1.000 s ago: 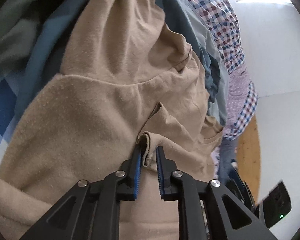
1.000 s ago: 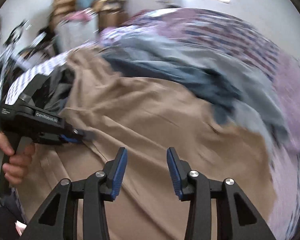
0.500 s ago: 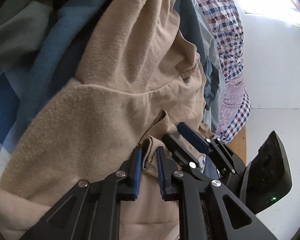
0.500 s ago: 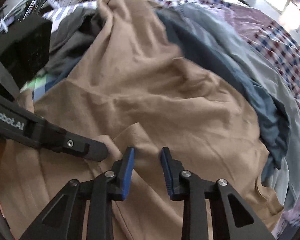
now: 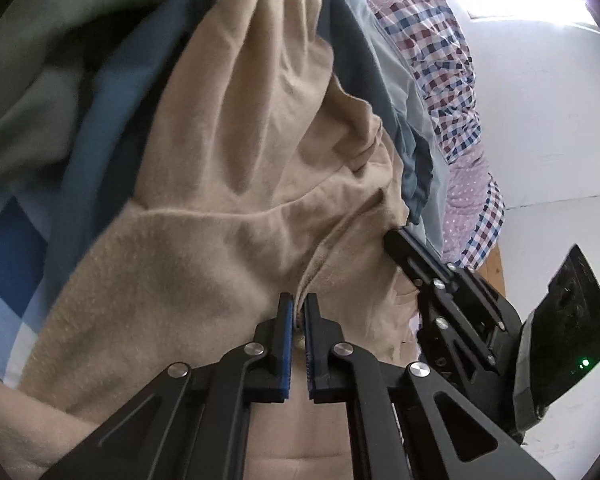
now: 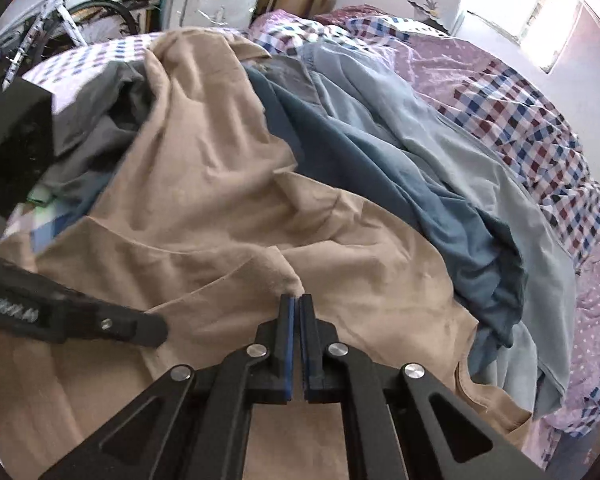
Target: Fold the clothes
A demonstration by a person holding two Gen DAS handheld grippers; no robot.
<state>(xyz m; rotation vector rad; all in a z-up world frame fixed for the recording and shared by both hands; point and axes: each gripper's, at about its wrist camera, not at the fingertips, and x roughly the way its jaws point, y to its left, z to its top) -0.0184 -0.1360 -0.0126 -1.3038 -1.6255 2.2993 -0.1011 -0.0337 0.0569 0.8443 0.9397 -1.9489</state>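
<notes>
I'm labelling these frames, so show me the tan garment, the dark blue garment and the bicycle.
tan garment [image 6: 204,184]: right wrist view, on its rumpled middle.
dark blue garment [image 6: 380,168]: right wrist view, on its creased middle.
bicycle [image 6: 52,16]: right wrist view, on its white frame.

A pile of garments is spread on the bed [image 6: 540,92]. The topmost garment [image 6: 220,208] is laid nearest the cameras, over another garment [image 6: 380,168] to its right in the right wrist view. An edge of the topmost garment is pinched by the left claw [image 5: 298,308] and, just beside it, by the right claw [image 6: 297,304]. A bicycle [image 6: 52,16] is seen behind the bed.
</notes>
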